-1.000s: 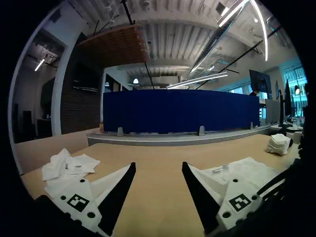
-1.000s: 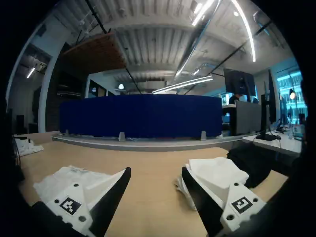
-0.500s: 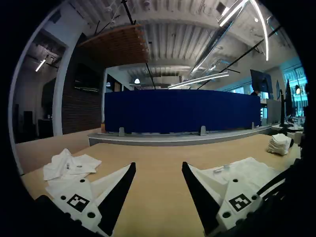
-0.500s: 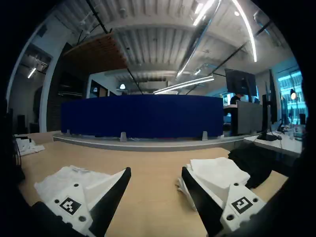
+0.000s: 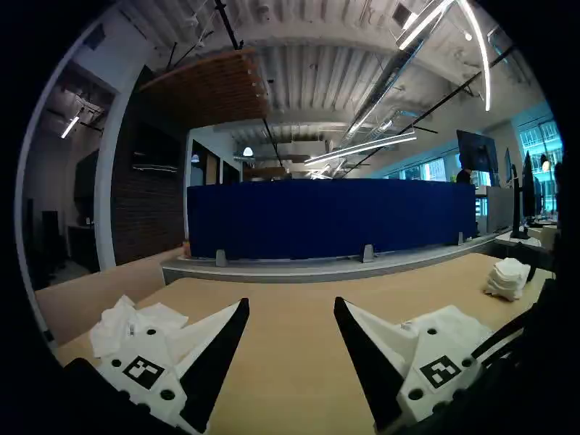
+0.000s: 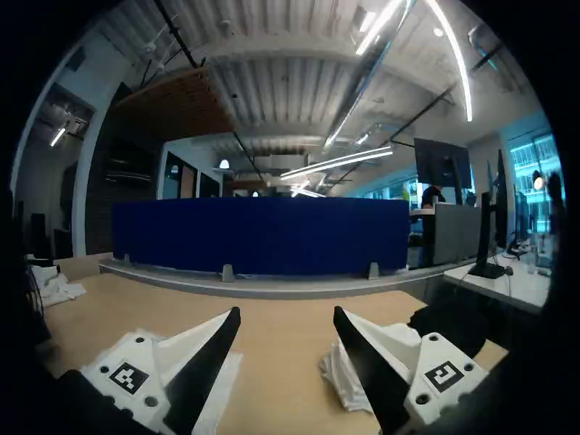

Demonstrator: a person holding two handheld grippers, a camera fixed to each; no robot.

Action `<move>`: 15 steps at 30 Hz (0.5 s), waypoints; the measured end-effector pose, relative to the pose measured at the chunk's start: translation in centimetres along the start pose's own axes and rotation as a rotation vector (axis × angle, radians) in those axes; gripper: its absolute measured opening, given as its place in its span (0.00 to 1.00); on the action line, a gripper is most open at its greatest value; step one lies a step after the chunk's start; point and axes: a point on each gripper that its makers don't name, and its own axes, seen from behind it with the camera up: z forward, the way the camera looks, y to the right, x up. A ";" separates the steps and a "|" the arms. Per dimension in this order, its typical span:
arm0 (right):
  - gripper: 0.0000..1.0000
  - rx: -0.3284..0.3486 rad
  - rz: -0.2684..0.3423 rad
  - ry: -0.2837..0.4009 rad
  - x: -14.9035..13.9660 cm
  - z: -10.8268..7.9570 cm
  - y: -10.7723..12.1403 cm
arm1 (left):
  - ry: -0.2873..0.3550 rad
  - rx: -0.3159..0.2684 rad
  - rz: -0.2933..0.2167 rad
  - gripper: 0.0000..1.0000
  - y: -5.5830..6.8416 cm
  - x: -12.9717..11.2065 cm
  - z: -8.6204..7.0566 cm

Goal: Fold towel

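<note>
My left gripper (image 5: 290,301) hovers open over the wooden table (image 5: 290,362) with nothing between its fingers. A crumpled white towel (image 5: 119,326) lies beyond its left finger. A flat white towel (image 5: 453,319) lies behind its right finger. My right gripper (image 6: 286,310) is open too and holds nothing. The flat towel (image 6: 226,371) peeks out beside its left finger. A stack of folded white towels (image 6: 344,371) sits by its right finger and also shows far right in the left gripper view (image 5: 507,278).
A long blue partition (image 5: 326,217) on a grey base runs along the table's far edge. A black object (image 6: 457,322) lies right of the folded stack. Another desk with a monitor (image 6: 493,217) stands at the right. The crumpled towel (image 6: 54,286) lies far left.
Both views have tipped upward a little, so the table and the towels sit lower in the frames. Both grippers stay open and hold nothing.
</note>
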 end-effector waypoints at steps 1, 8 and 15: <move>1.00 0.001 -0.003 0.001 0.9 -0.1 -0.1 | 0.002 0.000 -0.001 0.86 0.0 0.9 0.0; 0.99 -0.006 -0.018 -0.007 7.0 -0.6 -0.1 | 0.014 0.008 -0.023 0.86 -0.5 8.0 -0.1; 1.00 -0.033 -0.014 0.017 12.7 -1.2 0.1 | 0.021 0.007 -0.050 0.86 -0.8 12.8 -0.4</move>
